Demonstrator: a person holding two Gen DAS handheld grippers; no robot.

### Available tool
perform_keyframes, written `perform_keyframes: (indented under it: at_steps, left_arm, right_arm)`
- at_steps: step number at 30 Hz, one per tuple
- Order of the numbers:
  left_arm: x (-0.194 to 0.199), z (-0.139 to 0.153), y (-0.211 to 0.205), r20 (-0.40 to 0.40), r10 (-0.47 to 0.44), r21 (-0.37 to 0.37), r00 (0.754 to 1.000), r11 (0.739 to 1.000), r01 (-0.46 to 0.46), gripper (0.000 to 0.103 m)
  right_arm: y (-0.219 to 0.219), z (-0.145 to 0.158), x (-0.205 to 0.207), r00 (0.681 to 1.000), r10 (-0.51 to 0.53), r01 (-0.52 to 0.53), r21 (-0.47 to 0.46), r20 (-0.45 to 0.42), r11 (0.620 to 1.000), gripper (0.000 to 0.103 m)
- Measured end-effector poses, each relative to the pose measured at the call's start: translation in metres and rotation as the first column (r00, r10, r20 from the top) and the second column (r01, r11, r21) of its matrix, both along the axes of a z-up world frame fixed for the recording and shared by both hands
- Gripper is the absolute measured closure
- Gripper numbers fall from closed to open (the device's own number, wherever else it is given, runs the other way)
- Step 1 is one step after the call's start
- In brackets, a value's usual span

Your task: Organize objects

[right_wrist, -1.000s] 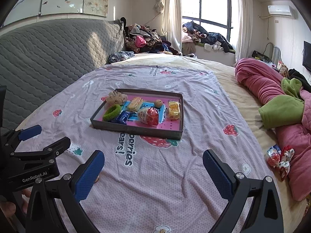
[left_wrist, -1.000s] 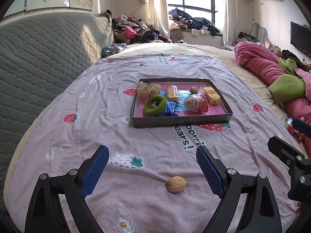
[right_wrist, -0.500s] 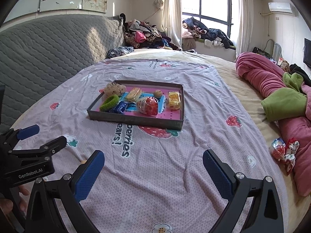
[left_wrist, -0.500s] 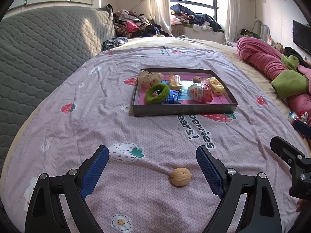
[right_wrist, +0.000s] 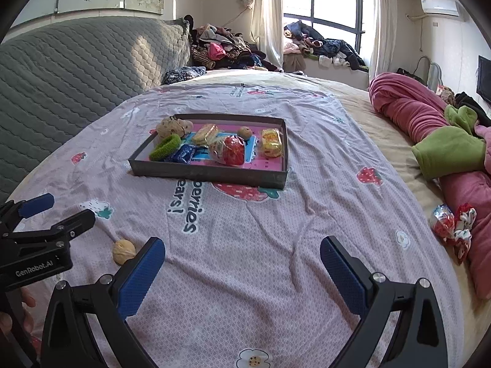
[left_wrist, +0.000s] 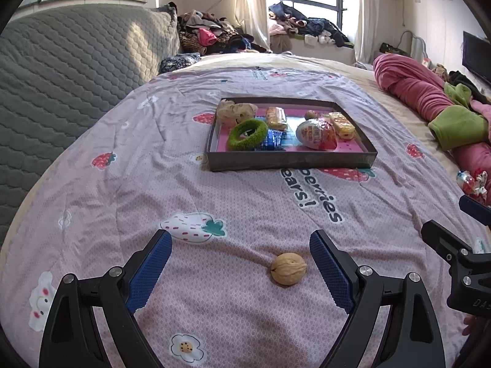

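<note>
A walnut (left_wrist: 288,268) lies loose on the pink strawberry bedspread. My left gripper (left_wrist: 241,247) is open, and the walnut sits between its blue pads, nearer the right one, untouched. In the right wrist view the walnut (right_wrist: 123,251) shows just left of my right gripper (right_wrist: 242,256), which is open over bare bedspread. Farther up the bed a dark shallow tray (left_wrist: 291,161) (right_wrist: 208,173) holds a green hair ring (left_wrist: 248,134), a wrapped toy egg (left_wrist: 317,135), snack packets and a second walnut (left_wrist: 310,114).
Two wrapped sweets (right_wrist: 452,225) lie at the bed's right edge beside a pink and green rolled quilt (right_wrist: 442,141). A grey quilted headboard (left_wrist: 61,79) runs along the left. Clothes are piled by the window.
Both grippers have sunk toward the bedspread. The walnut now looks larger and sits higher between the left pads. Both jaws stand as wide as before.
</note>
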State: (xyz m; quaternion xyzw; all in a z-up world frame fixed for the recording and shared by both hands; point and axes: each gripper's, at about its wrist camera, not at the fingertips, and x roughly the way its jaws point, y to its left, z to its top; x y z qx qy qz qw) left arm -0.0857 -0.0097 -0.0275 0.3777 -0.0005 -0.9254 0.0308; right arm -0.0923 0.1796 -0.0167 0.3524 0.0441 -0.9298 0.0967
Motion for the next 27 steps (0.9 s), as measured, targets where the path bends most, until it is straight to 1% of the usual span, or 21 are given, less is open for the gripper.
perform_keyframes:
  at_steps: [13, 16, 19, 21, 24, 27]
  left_arm:
    - [0.006, -0.011, -0.002, -0.008, -0.02, 0.012, 1.0, 1.0, 0.02, 0.011]
    - [0.009, -0.012, 0.0, -0.017, -0.016, -0.014, 1.0, 1.0, 0.016, 0.011]
    - [0.008, -0.015, 0.001, -0.005, -0.029, -0.011, 1.0, 1.0, 0.029, 0.011]
    - [0.009, -0.017, 0.002, -0.002, -0.018, -0.021, 1.0, 1.0, 0.018, 0.011]
    - [0.009, -0.02, 0.001, 0.001, -0.016, -0.013, 1.0, 1.0, 0.016, 0.011]
    - [0.011, -0.02, -0.001, -0.018, 0.0, -0.002, 1.0, 1.0, 0.0, 0.011]
  right_arm:
    - [-0.002, -0.018, 0.003, 1.0, -0.008, 0.008, 0.025, 0.025, 1.0, 0.001]
    - [-0.001, -0.022, 0.003, 1.0, -0.011, 0.01, 0.03, 0.03, 1.0, 0.001]
    - [0.0, -0.026, 0.004, 0.999, -0.013, 0.012, 0.032, 0.036, 0.999, 0.001]
    - [0.001, -0.027, 0.004, 0.999, -0.015, 0.013, 0.035, 0.038, 0.999, 0.001]
    - [0.001, -0.029, 0.005, 0.999, -0.018, 0.016, 0.035, 0.04, 0.999, 0.001]
    - [0.003, -0.032, 0.005, 0.999, -0.024, 0.022, 0.036, 0.044, 0.999, 0.001]
